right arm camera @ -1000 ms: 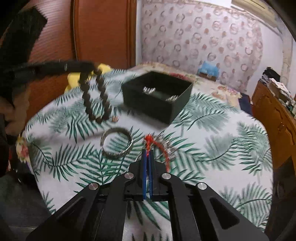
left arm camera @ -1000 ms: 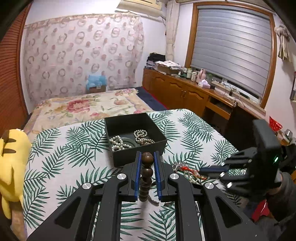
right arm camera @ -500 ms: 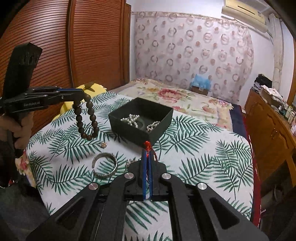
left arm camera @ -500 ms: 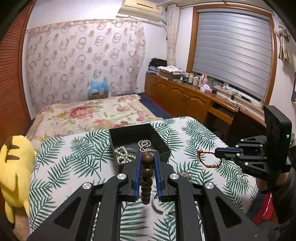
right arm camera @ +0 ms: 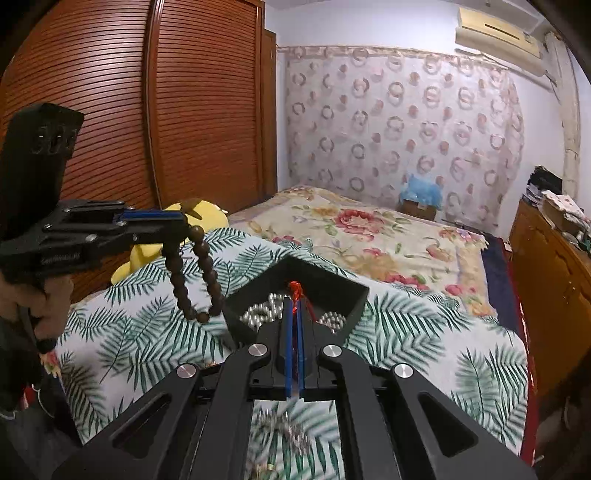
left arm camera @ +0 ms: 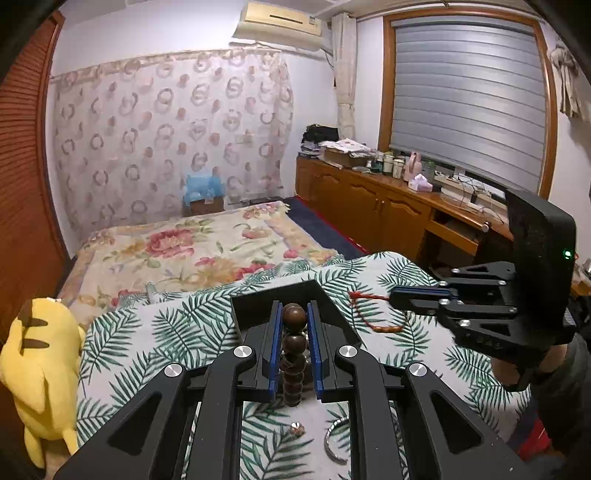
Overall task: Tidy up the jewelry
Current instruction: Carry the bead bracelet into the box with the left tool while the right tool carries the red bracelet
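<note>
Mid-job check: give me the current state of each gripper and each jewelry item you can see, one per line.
left gripper: shut on the wooden bead bracelet, held aloft.
wooden bead bracelet: hanging as a loop, off the table.
right gripper: shut on the red string bracelet.
red string bracelet: dangling in the air.
black box: open, pearl strands inside.
silver bangle: lying on the tablecloth.
small ring: lying beside the bangle.

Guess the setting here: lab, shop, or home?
Home, most likely a bedroom: a bed with a floral bedspread, a louvered wooden wardrobe, and a wall air conditioner above the curtain.
</note>
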The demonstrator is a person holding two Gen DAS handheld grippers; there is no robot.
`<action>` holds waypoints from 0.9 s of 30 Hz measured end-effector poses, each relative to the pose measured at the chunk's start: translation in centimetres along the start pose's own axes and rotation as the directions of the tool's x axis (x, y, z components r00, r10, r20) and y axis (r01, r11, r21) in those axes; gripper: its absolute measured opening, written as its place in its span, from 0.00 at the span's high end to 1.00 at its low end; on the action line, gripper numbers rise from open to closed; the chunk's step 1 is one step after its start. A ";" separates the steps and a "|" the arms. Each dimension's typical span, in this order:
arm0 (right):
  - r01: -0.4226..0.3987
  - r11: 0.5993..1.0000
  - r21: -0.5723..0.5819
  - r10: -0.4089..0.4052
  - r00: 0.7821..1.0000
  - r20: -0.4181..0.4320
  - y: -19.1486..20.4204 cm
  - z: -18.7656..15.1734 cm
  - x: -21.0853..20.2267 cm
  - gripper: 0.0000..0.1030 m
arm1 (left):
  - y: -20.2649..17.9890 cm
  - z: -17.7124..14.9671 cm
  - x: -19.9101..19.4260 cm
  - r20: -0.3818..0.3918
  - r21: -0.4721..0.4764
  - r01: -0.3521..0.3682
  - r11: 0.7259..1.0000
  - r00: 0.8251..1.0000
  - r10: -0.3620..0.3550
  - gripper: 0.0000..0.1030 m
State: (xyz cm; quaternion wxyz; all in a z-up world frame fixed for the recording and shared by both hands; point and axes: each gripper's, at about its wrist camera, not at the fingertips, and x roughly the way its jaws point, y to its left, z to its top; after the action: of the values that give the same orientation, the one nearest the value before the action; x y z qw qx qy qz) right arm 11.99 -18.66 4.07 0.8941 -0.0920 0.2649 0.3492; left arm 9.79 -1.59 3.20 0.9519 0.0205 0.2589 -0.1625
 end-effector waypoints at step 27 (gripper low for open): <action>-0.003 0.994 0.112 0.014 0.995 -0.097 -3.7 -0.1 7.6 0.71 | 0.6 2.1 5.4 -0.058 -0.002 -0.024 1.000 0.998 0.024 0.88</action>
State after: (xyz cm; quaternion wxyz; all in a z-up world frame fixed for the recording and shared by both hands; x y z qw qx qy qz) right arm 19.13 -17.02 -0.18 0.8823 -0.0576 0.3280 0.3326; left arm 15.36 -2.84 2.27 0.9459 0.0270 0.2866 -0.1498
